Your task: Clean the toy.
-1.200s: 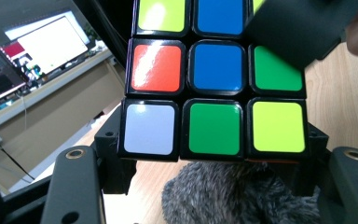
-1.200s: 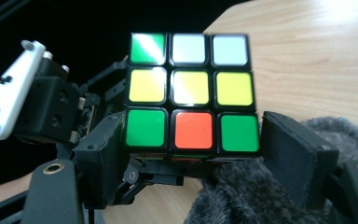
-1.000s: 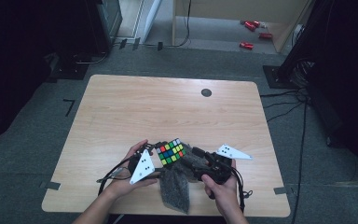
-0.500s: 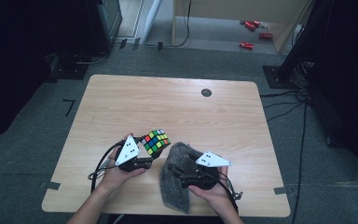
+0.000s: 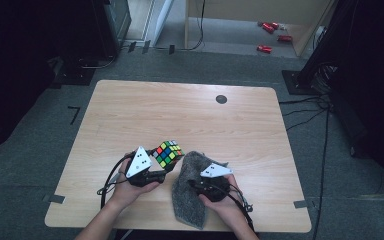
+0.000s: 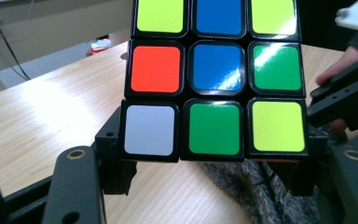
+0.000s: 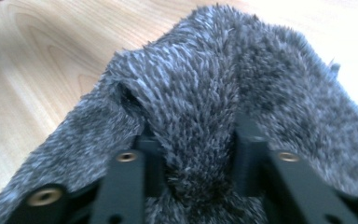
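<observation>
Left gripper (image 5: 161,169), hand low at near table edge, jaws clamped on puzzle cube (image 5: 168,153), raised just off table (image 5: 130,115). Right gripper (image 5: 207,186), just beside, jaws just closing, pinching ridge of grey furry cloth (image 5: 190,200) lying on table.

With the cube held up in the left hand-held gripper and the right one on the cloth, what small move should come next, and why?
Probably lift the cloth toward the cube. The right hand-held gripper has just been closing and now pinches a fold of the cloth between its jaws, while the left hand-held gripper holds the cube clear of the table, faces exposed. Raising the fold would likely bring it to a face for wiping.
</observation>
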